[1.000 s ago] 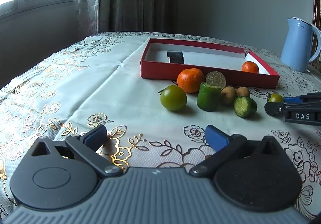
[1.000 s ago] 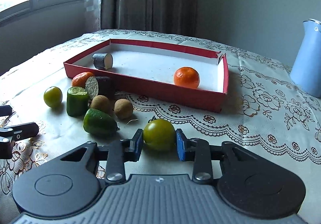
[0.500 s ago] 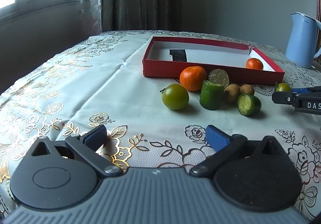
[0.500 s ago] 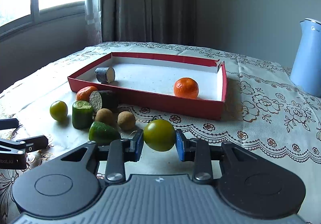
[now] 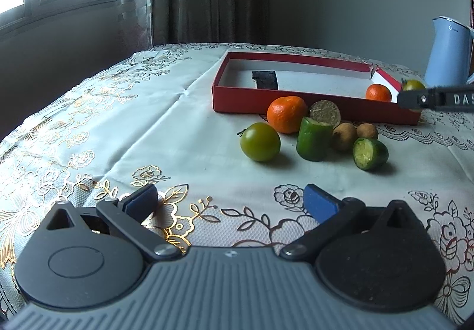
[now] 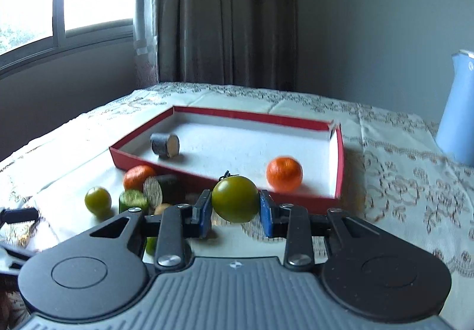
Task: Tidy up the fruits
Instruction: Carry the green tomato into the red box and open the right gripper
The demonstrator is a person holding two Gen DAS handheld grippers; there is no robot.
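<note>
Right wrist, right gripper [image 6: 235, 208] clamping green tomato [image 6: 235, 199]

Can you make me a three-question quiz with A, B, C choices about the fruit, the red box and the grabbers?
1. Where is the orange in the box?
A. inside the red box, near its right wall
B. on the tablecloth beside the kettle
C. on top of the dark cut piece

2. How many things lie inside the red box?
A. none
B. two
C. five

3. What is the right gripper doing?
A. standing open over nothing
B. shut on a green tomato
C. shut on an orange

Answers:
1. A: the orange sits on the white floor by the right wall.
2. B: only the orange and the dark cut piece are inside.
3. B: both blue pads press the tomato's sides, while the left gripper stands open.
</note>
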